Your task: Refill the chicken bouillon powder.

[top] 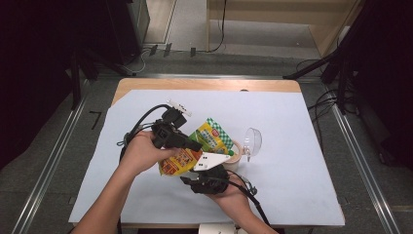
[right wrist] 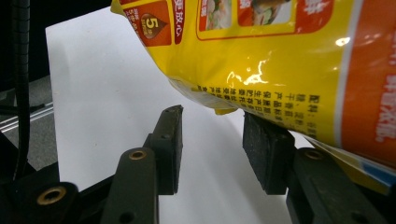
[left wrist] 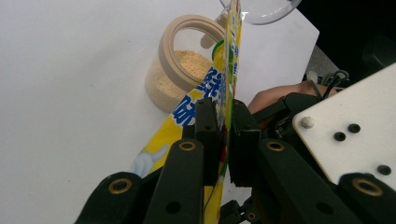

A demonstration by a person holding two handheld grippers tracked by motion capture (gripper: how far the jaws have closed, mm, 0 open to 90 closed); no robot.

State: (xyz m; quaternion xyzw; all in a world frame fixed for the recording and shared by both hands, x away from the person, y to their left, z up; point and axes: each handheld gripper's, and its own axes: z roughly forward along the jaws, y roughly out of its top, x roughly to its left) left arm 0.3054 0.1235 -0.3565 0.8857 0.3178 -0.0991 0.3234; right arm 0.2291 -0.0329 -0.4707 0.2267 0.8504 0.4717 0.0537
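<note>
A yellow and green food pouch (top: 210, 137) hangs tilted above the white table cover (top: 302, 161), its top over an open jar (top: 237, 152). My left gripper (top: 197, 145) is shut on the pouch's edge (left wrist: 227, 100), seen edge-on between the jaws (left wrist: 224, 135). The jar (left wrist: 180, 70) has a beige rim and holds yellow powder. My right gripper (top: 195, 176) sits below the pouch's orange lower end (top: 179, 162). Its jaws (right wrist: 215, 144) stand open, and the pouch's bottom (right wrist: 280, 60) hangs just above them, close to the right pad (right wrist: 264, 154).
A clear round lid (top: 252, 141) lies right of the jar; its rim (left wrist: 261, 11) shows beyond the pouch. The other gripper's grey plate (left wrist: 350, 130) is close on the right of the left gripper view. Bare cover spreads to the left and far side.
</note>
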